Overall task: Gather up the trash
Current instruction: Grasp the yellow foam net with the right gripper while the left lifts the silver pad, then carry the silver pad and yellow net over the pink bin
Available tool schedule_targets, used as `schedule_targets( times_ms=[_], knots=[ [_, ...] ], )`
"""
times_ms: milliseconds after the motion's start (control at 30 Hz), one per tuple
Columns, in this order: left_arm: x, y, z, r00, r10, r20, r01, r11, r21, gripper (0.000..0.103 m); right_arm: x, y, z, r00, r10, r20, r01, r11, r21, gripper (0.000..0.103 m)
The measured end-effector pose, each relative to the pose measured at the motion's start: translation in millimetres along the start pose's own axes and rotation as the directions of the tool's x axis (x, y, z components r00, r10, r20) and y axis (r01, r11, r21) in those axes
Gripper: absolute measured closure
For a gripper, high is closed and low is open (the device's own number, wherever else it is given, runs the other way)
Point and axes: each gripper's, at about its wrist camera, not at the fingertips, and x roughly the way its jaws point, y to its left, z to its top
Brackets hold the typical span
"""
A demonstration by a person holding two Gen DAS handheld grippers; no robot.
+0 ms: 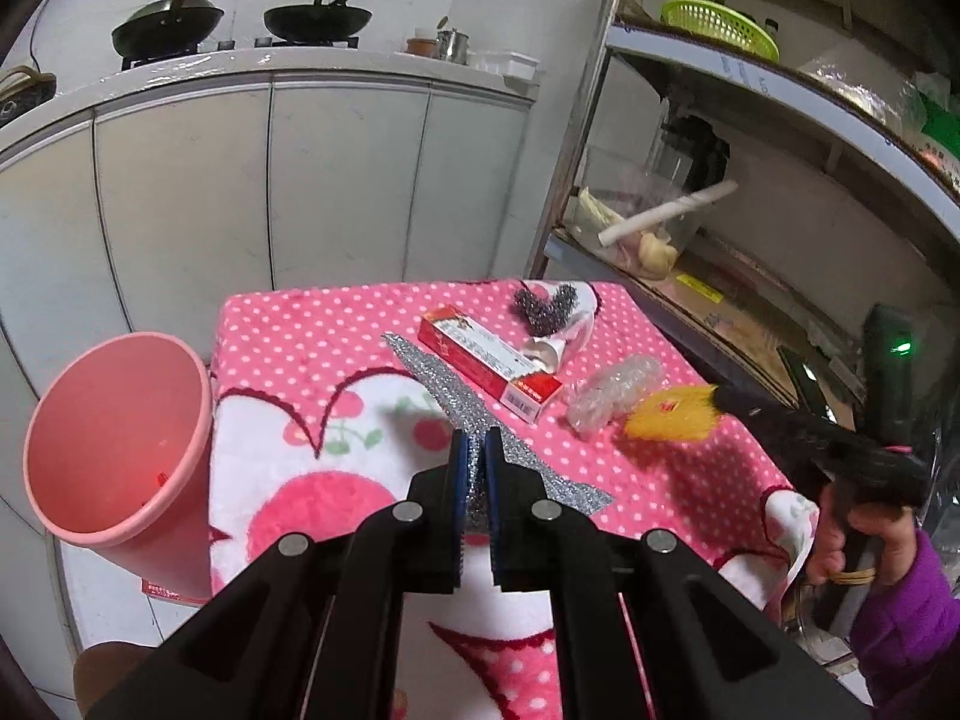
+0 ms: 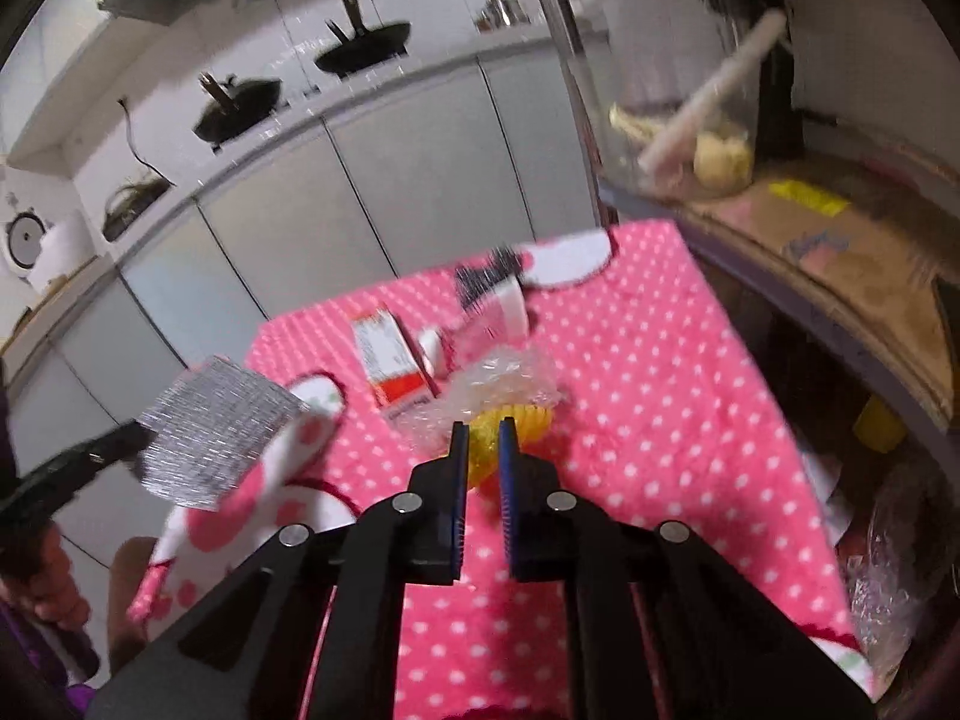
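Black plastic left tool, blue pads clamped together on a glittery silver strip: flat, long, grainy, lifted over the desk. From the right wrist view the strip hangs in the air at left, clear of the cloth.

Right tool, same black build with blue pads, nipped on a yellow wrapper, crinkly and pleated. In the left wrist view the wrapper is blurred and sits at the right tool's tip, just beside the bubble wrap. No earlier picture to compare.

On the desk, a fuzzy pink cloth with white dots and cherry print:
- 1 red-and-white carton, long, rectangular
- 1 clear bubble wrap wad, crumpled
- 2 steel wool balls, grey, wiry
- 1 squeezed tube, partly hidden

One pink plastic bin, round, smooth, stands at the desk's left edge, with a small red bit inside.

Two dark woks on the far counter. Metal rack at right.
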Motion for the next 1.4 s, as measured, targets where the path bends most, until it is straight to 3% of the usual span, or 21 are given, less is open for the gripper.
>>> schedule_targets(
  times_ms=[267, 467, 967, 1400],
  knots=[
    [-19.1, 8.8, 2.9, 0.999, 0.011, 0.047, -0.010, 1.000, -0.008, 0.098, -25.9, 39.0, 29.3, 0.995, 0.060, 0.076, -0.055, 0.995, -0.078, 0.093],
    [-37.9, 22.1, 4.2, 0.995, 0.047, 0.093, -0.046, 0.999, -0.020, 0.098, -20.8, 67.3, 42.8, 0.989, 0.127, 0.071, -0.119, 0.986, -0.113, 0.093],
    [-85.3, 95.2, 1.8, 0.963, 0.202, 0.178, -0.177, 0.973, -0.145, 0.098, 36.1, 183.2, 55.3, 0.962, 0.271, -0.041, -0.272, 0.926, -0.262, 0.093],
    [-107.0, 181.0, -23.0, 0.925, 0.347, 0.151, -0.294, 0.910, -0.291, 0.098, 102.9, 282.7, 32.4, 0.924, 0.330, -0.193, -0.379, 0.856, -0.351, 0.093]
  ],
)
